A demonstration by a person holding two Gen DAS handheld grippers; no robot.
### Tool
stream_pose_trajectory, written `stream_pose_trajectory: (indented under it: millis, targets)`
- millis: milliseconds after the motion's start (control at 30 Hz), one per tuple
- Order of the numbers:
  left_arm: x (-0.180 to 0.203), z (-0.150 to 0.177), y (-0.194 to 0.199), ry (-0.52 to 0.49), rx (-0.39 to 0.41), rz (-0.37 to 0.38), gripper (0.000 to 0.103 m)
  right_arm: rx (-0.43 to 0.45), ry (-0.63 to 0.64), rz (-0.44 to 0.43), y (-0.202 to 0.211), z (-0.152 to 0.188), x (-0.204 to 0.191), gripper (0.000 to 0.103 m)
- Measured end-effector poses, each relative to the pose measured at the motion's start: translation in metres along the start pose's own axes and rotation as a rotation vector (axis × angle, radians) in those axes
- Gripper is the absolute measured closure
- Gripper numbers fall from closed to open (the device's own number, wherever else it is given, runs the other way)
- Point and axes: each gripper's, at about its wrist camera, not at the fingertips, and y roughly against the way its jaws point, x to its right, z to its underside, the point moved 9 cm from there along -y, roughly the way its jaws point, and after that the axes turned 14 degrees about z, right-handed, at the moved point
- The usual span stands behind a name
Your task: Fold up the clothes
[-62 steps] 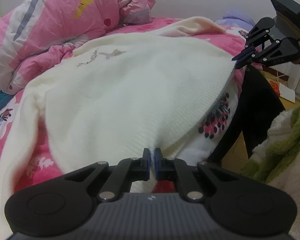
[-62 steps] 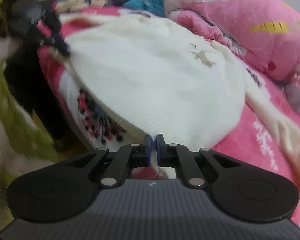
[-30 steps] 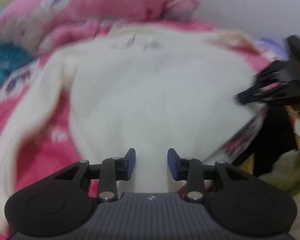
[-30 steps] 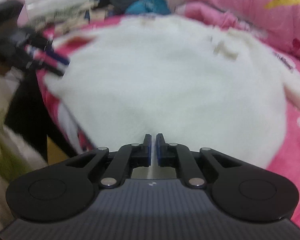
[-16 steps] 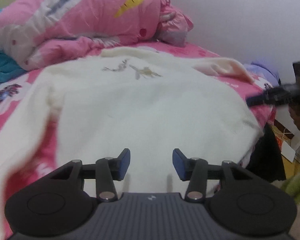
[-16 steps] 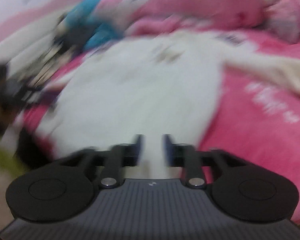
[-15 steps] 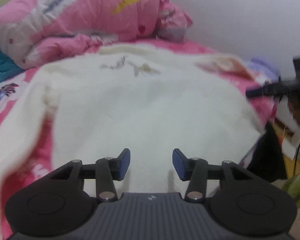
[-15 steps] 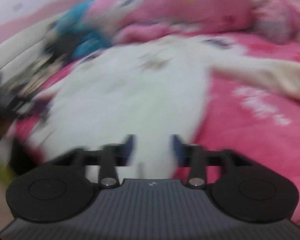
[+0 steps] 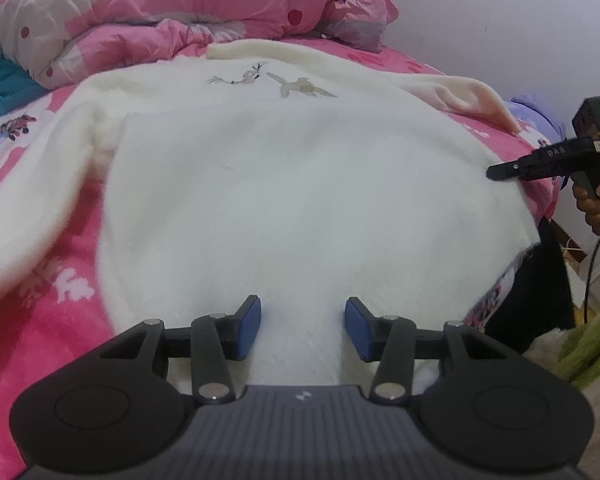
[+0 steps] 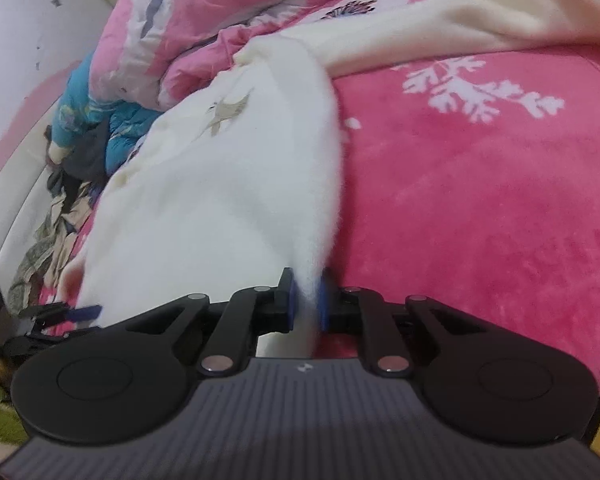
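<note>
A white fleece sweater (image 9: 300, 184) with a small bird motif lies spread flat on a pink bed cover (image 10: 480, 200). My left gripper (image 9: 303, 326) hovers open over the sweater's near hem, and its blue pads touch nothing. In the left wrist view my right gripper (image 9: 496, 171) is at the sweater's right edge, held by a hand (image 9: 592, 204). In its own view the right gripper (image 10: 307, 300) is closing its jaws on the sweater's (image 10: 220, 200) side edge, with white fabric pinched between the pads. One sleeve (image 10: 460, 20) stretches away across the bed.
A bunched pink quilt (image 9: 140, 8) lies at the head of the bed, with blue bedding (image 10: 84, 120) and loose clothes (image 10: 56, 216) beside it. A black garment (image 9: 540, 300) hangs off the bed's right edge. The wall (image 9: 520, 20) is behind.
Both grippers let go of the hem that they held. The left one opened and stayed near it. The right one swung sideways, rolled, and closed on the sweater's side edge.
</note>
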Motion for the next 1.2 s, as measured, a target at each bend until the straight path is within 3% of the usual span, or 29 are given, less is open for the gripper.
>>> stream_pose_trajectory:
  millis: [100,167,233,367,467,500,700,833,967,1067,1200]
  targets:
    - [-0.009,-0.032,0.012,0.004,0.040,0.018,0.056,0.079,0.045,-0.017,0.023,-0.028,-0.010,0.078]
    - [-0.017,-0.056,0.016,0.020,0.090,0.032,0.055,0.153,0.039,-0.055,0.035,-0.057,-0.014,0.046]
    - [-0.027,-0.080,0.016,0.040,0.138,0.030,0.054,0.203,0.020,-0.083,0.037,-0.087,-0.018,0.035]
    - [-0.060,-0.091,-0.005,0.117,0.153,-0.052,0.054,0.205,-0.007,-0.121,0.012,-0.134,-0.041,0.035]
    - [-0.090,-0.062,-0.026,0.315,0.083,-0.041,0.061,0.149,0.014,-0.150,-0.018,-0.148,-0.068,0.035]
    - [-0.093,-0.053,-0.027,0.360,0.096,-0.021,0.062,0.128,0.034,-0.153,-0.028,-0.151,-0.078,0.035]
    - [-0.084,-0.040,0.009,0.411,0.229,0.012,0.057,0.034,0.216,-0.167,-0.074,-0.160,-0.154,0.035]
    - [-0.089,-0.046,0.034,0.396,0.313,-0.023,0.056,0.062,0.292,-0.169,-0.093,-0.182,-0.201,0.035]
    - [-0.113,-0.058,0.051,0.435,0.387,-0.077,0.056,0.005,0.234,-0.183,-0.127,-0.214,-0.231,0.035]
    - [-0.144,-0.063,0.055,0.538,0.460,-0.096,0.055,-0.049,0.173,-0.184,-0.156,-0.235,-0.247,0.035]
    - [-0.173,-0.069,0.055,0.667,0.566,-0.034,0.050,-0.150,0.095,-0.211,-0.196,-0.245,-0.273,0.035]
